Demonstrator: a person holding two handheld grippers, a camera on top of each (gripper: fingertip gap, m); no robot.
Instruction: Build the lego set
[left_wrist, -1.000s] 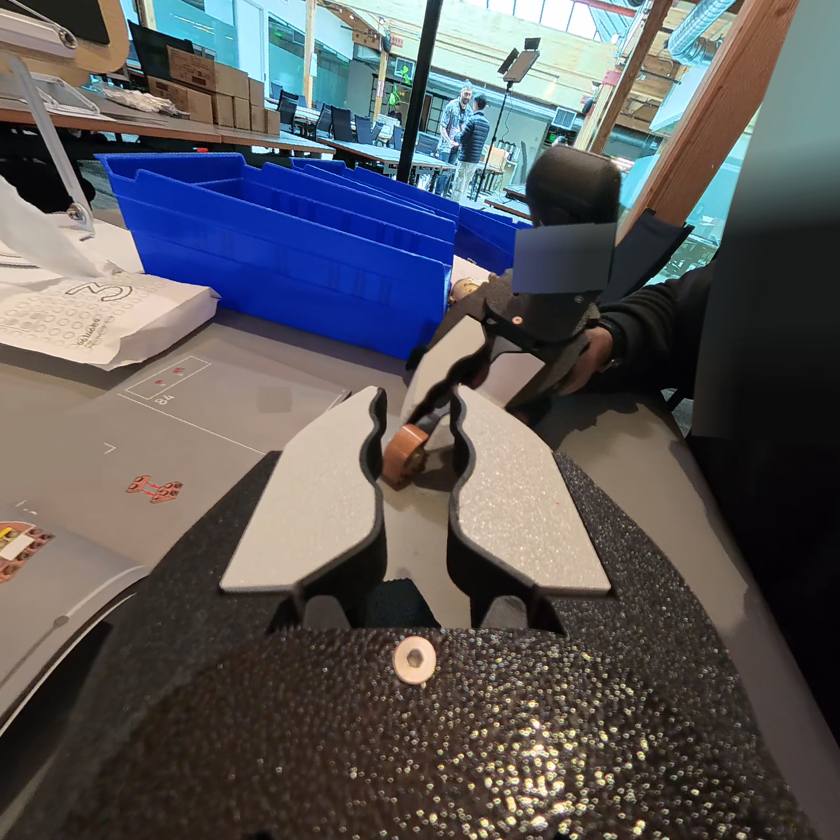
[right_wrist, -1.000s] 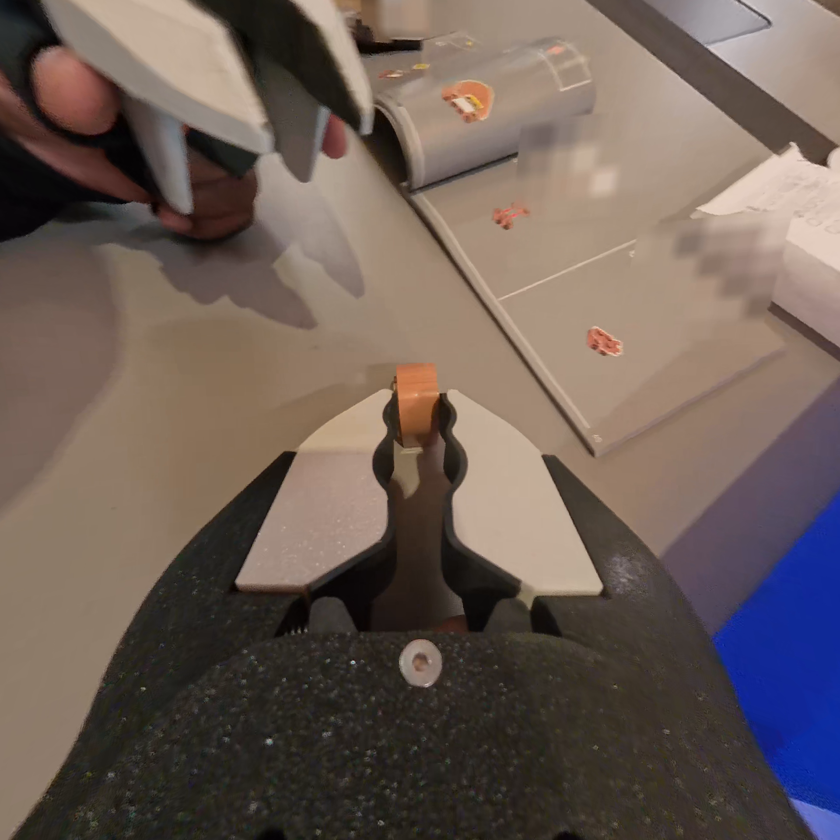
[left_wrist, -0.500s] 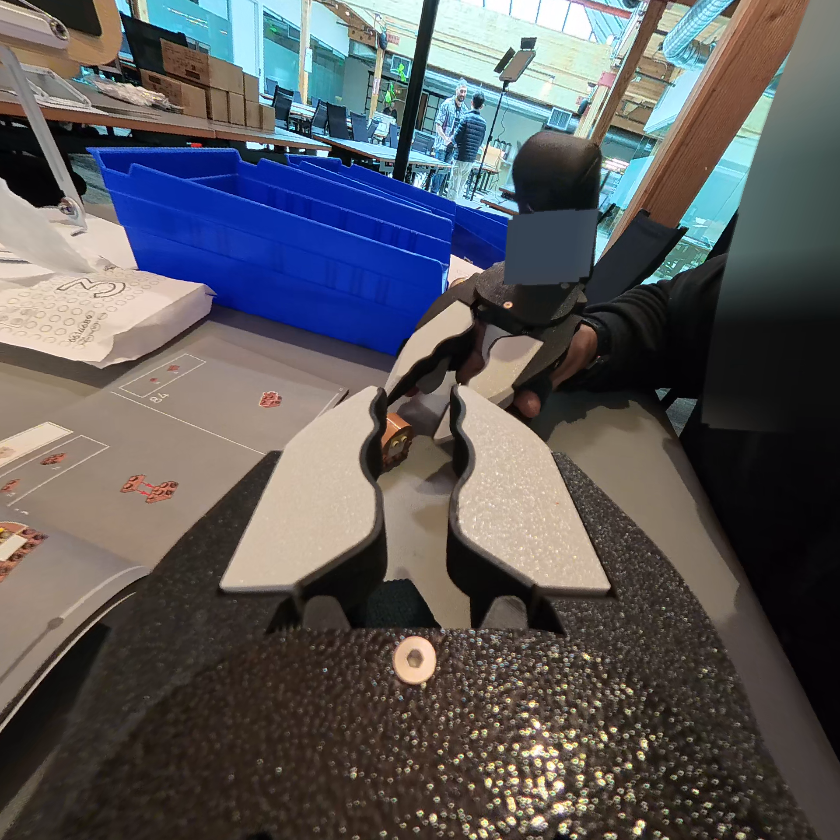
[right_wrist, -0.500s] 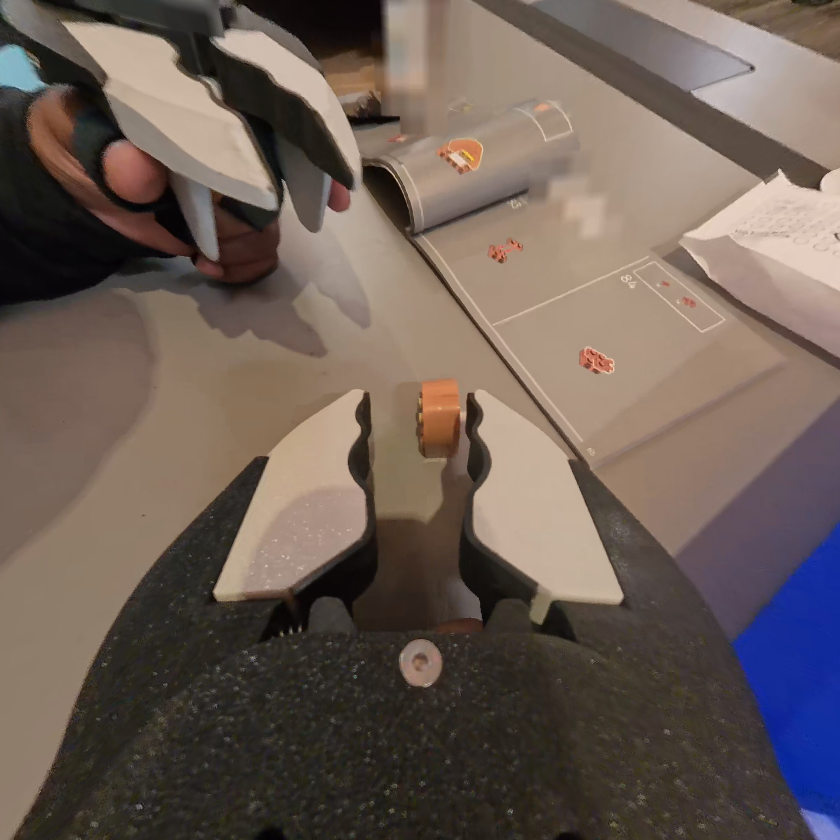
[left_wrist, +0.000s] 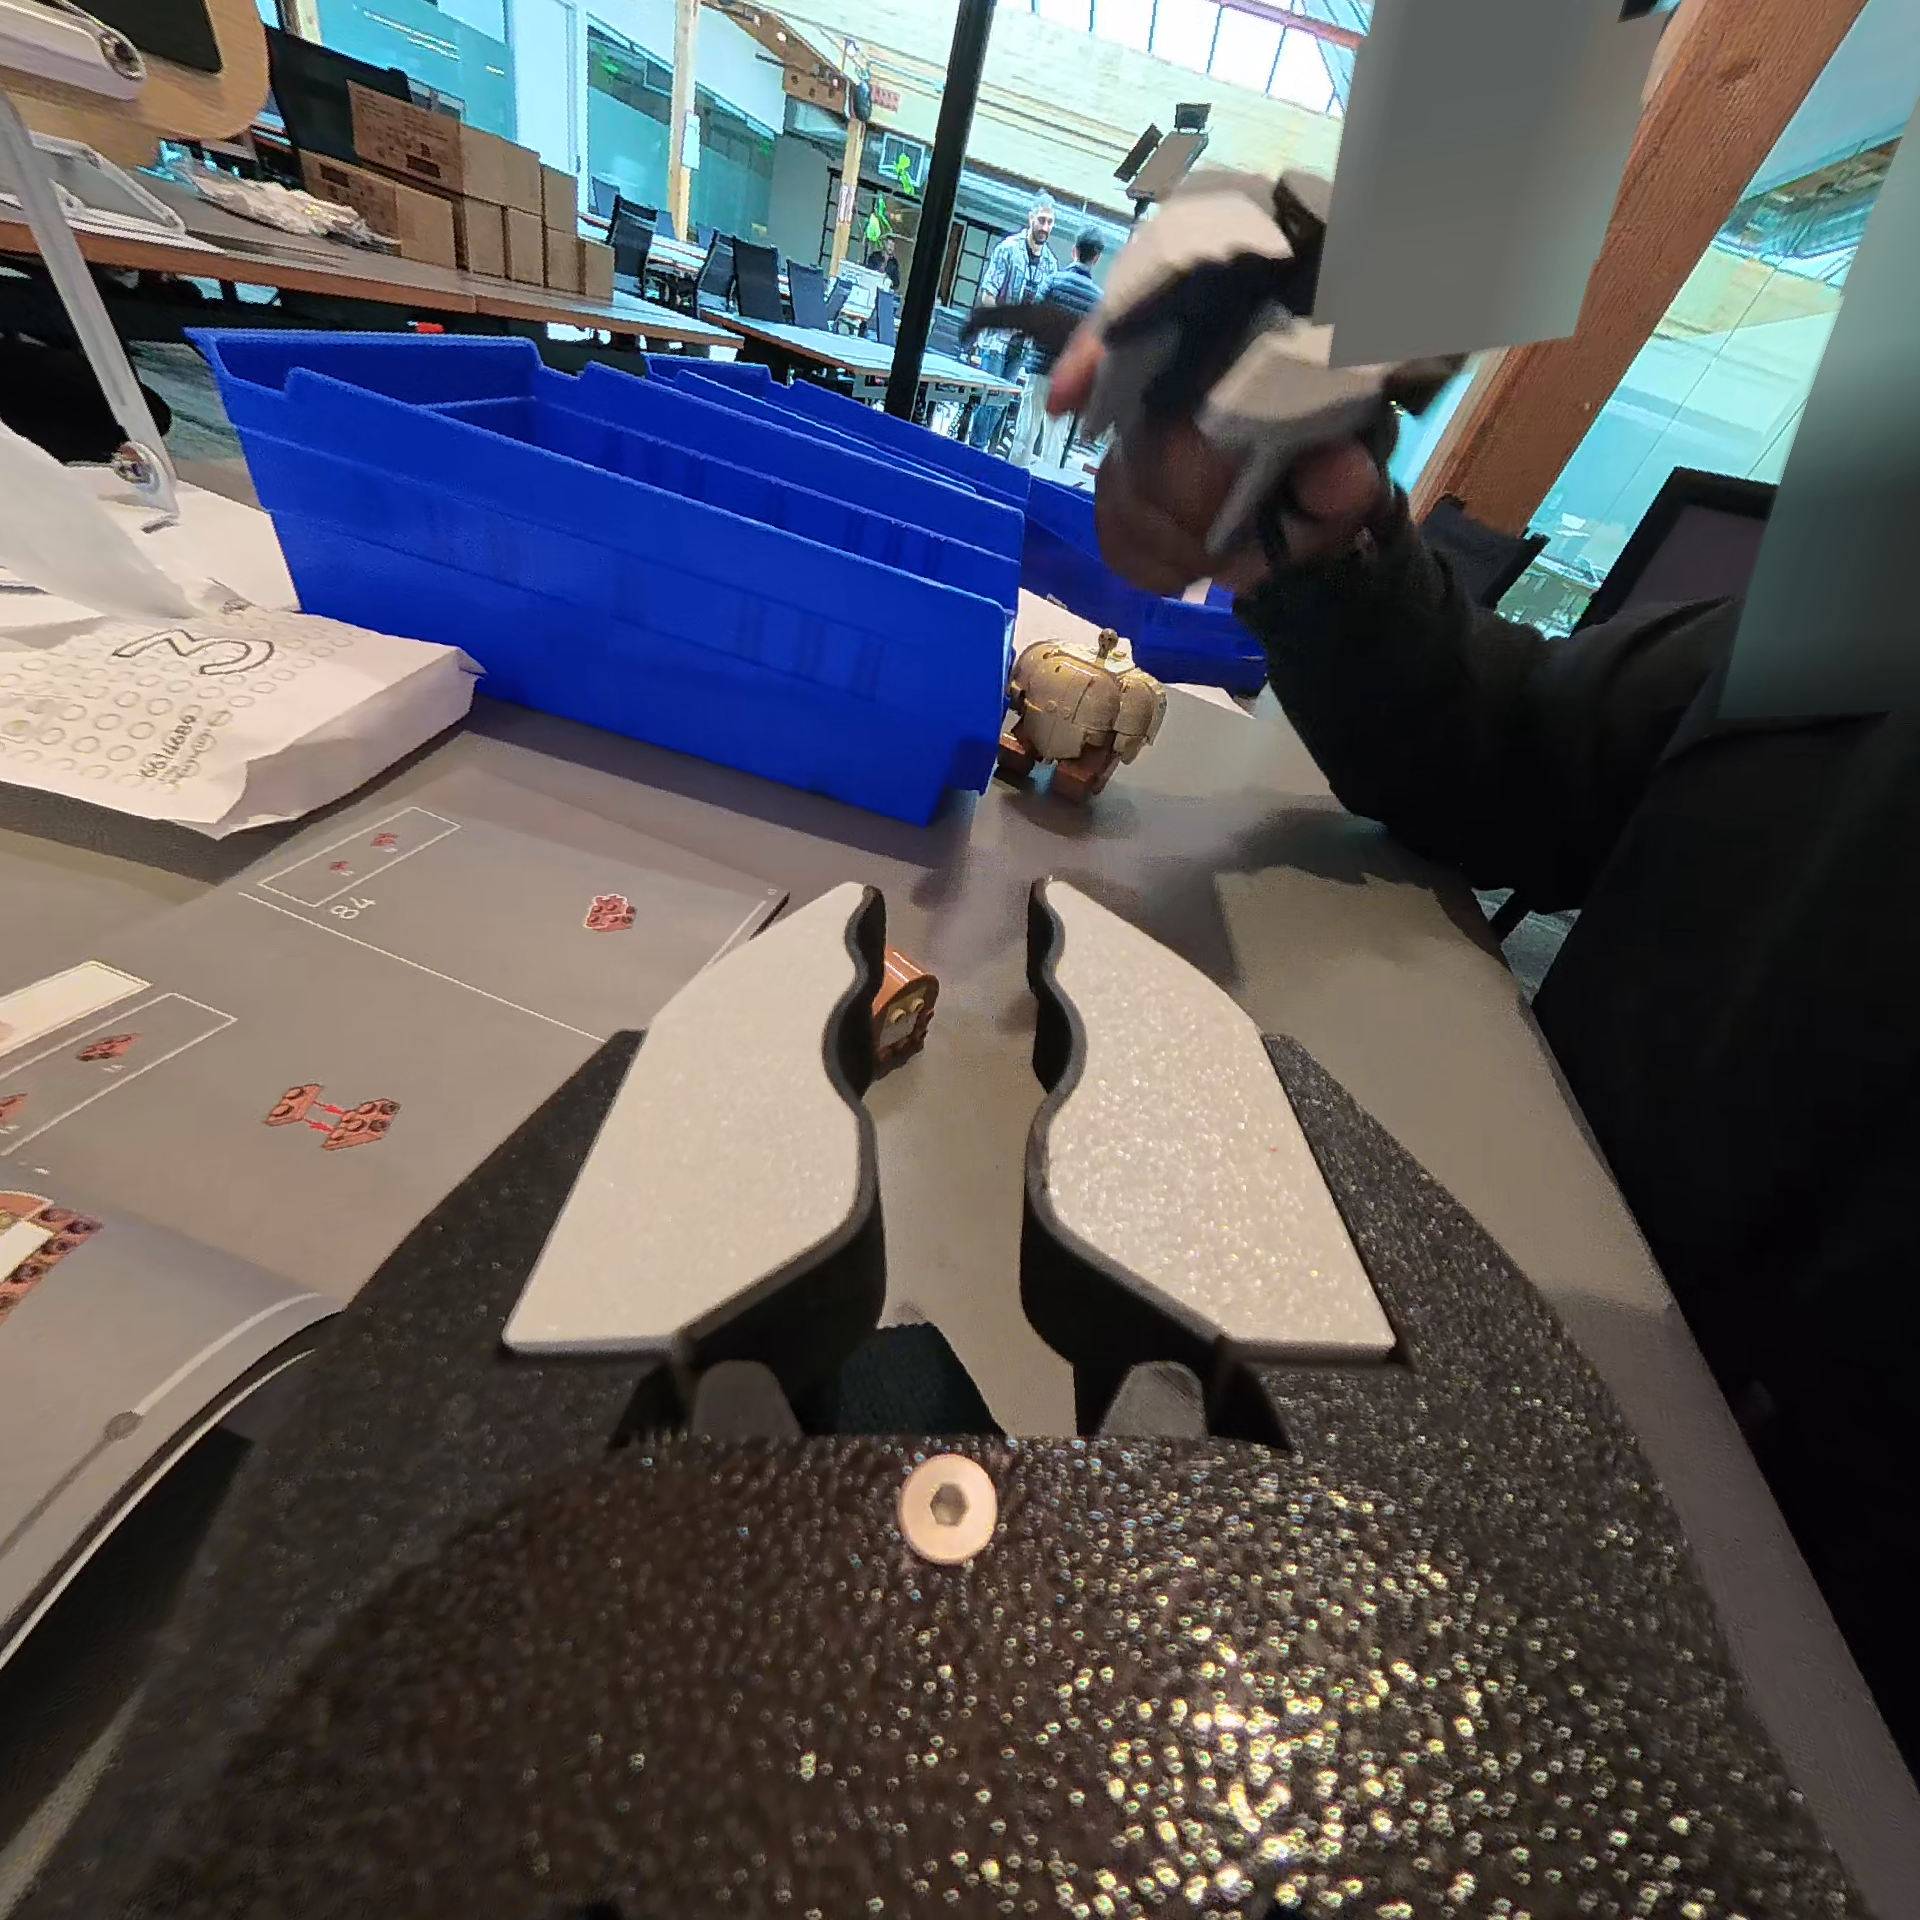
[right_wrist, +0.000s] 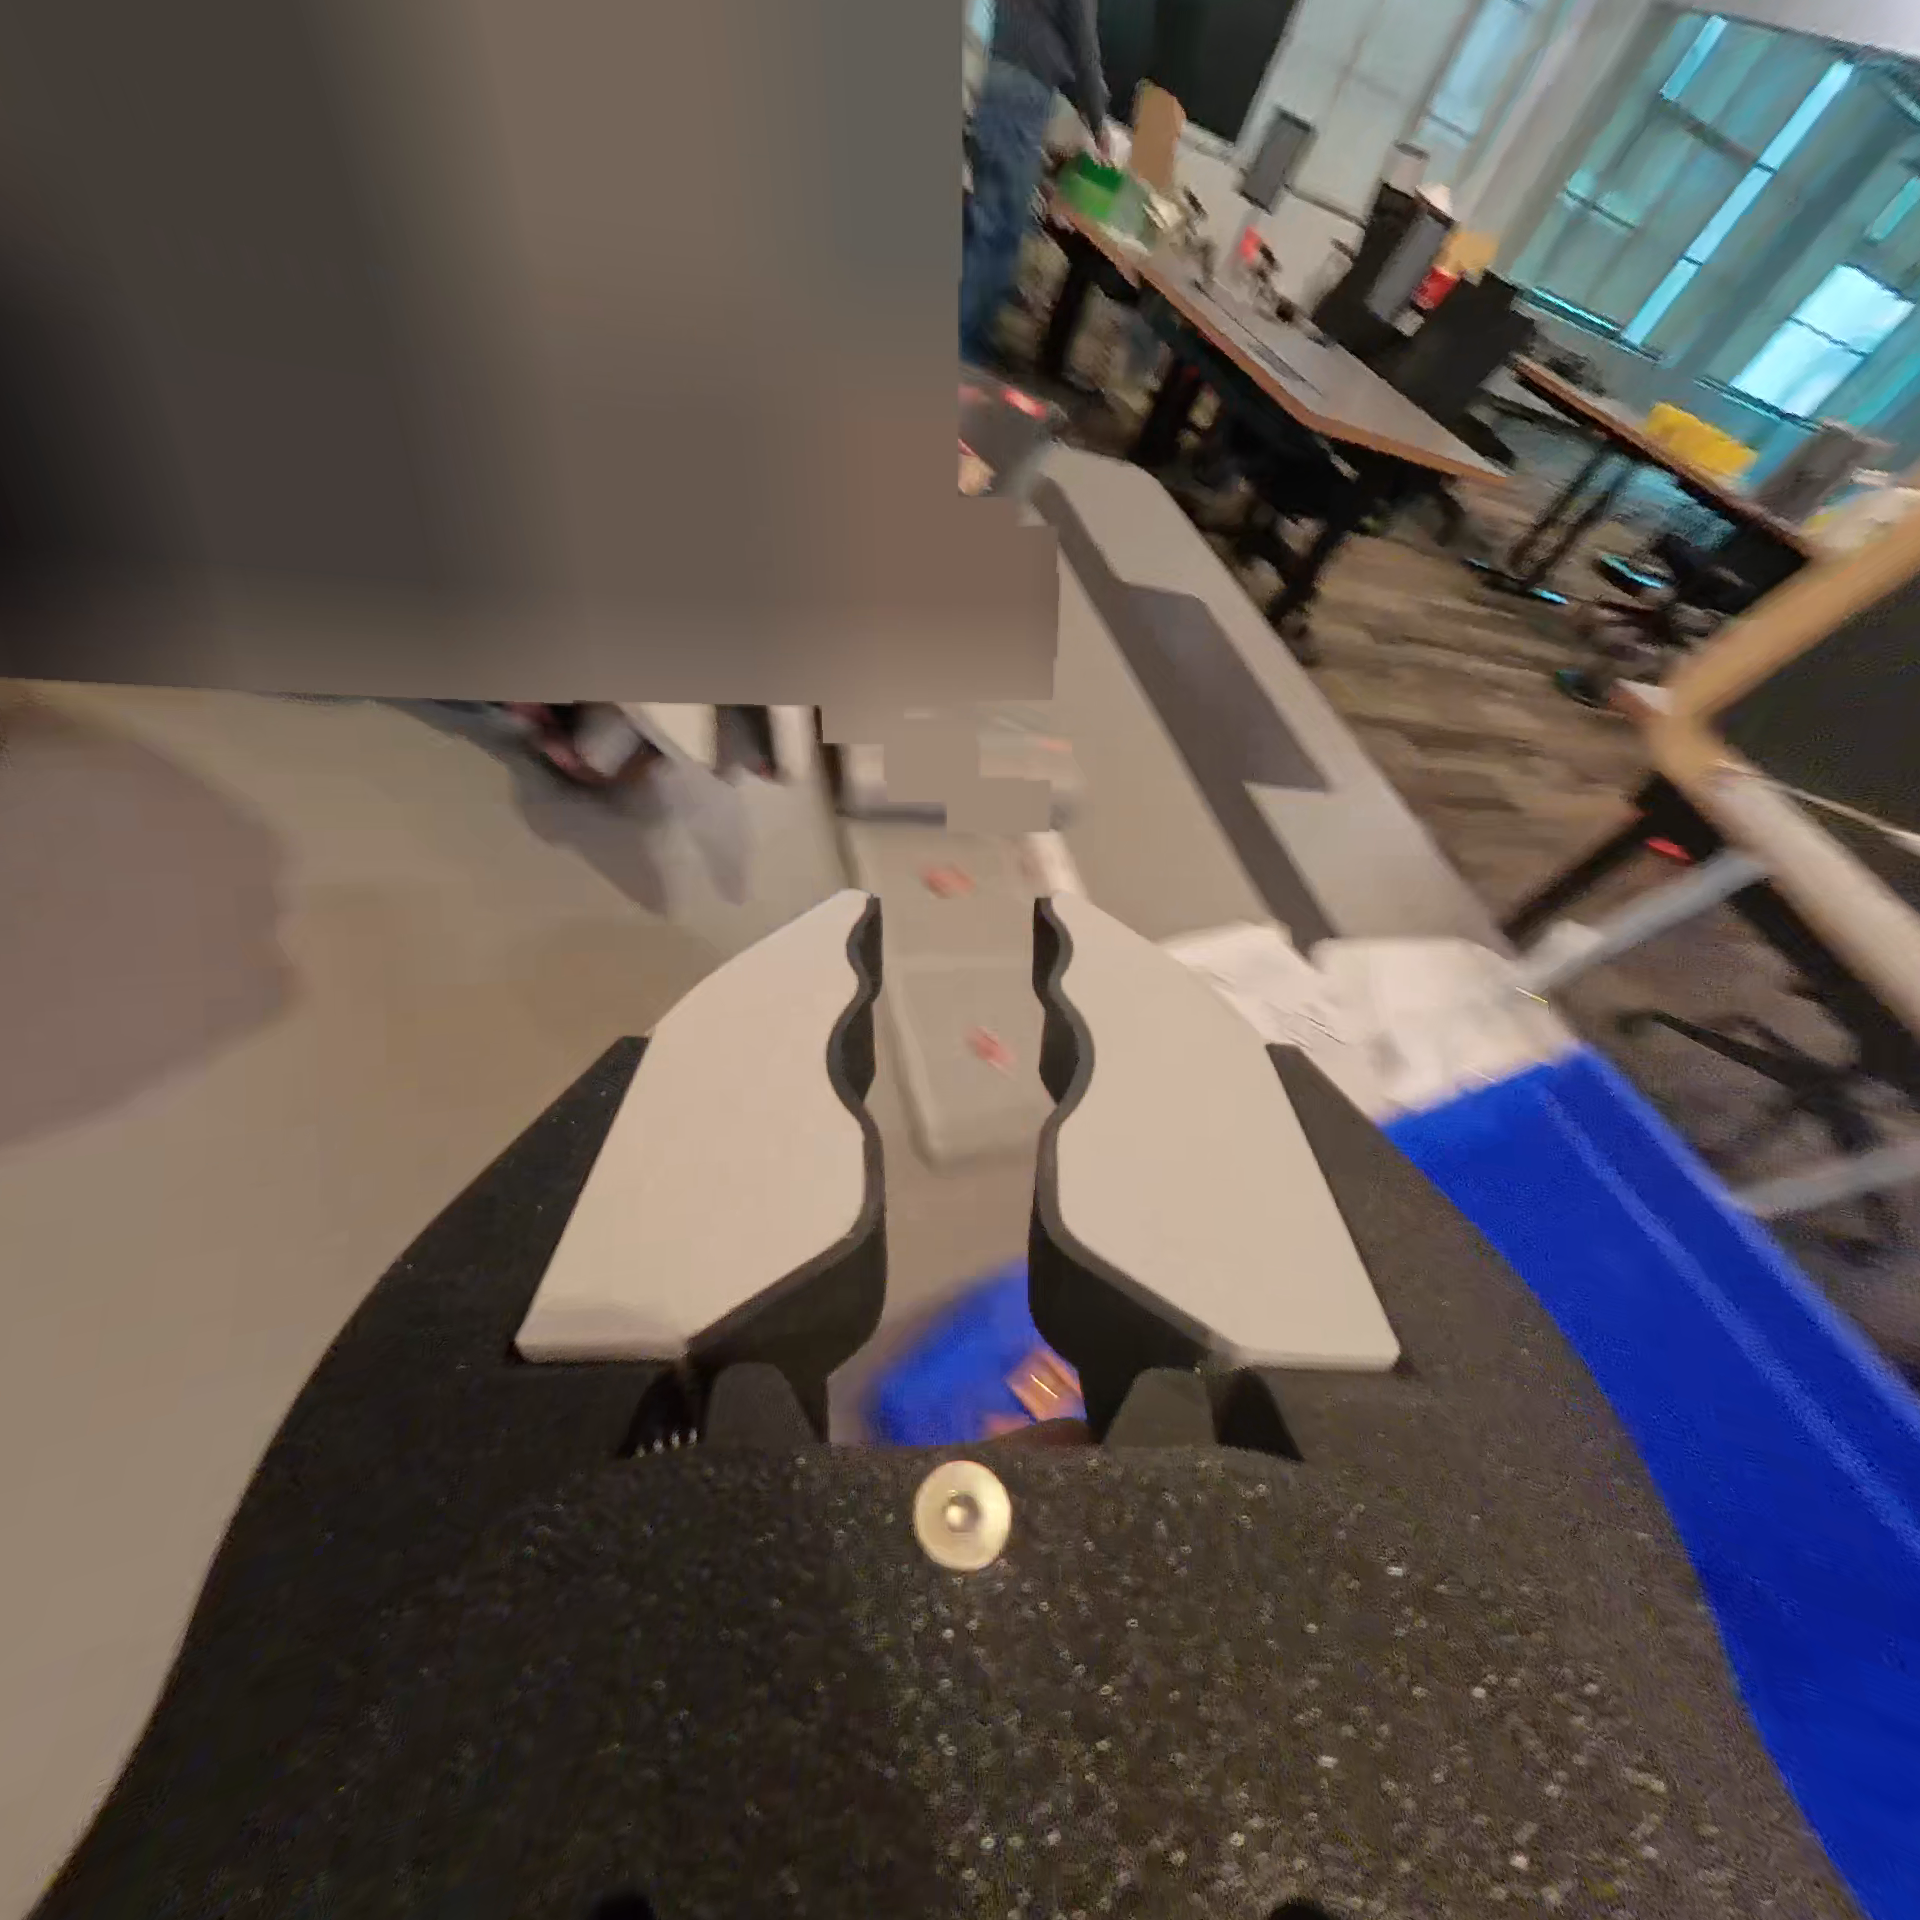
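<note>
Grey table (left_wrist: 1351, 987), blue bins (left_wrist: 644, 582) behind. Left gripper (left_wrist: 951, 914) jaws apart; small brown brick (left_wrist: 902, 1003) stands between, against left finger, right pad clear. Right gripper (right_wrist: 954, 914) raised, jaws apart, empty. Risk: nudge topples brick.

Printed number on grey instruction sheet (left_wrist: 416, 966) (another, handwritten, on white paper bag (left_wrist: 208, 696)).
</note>
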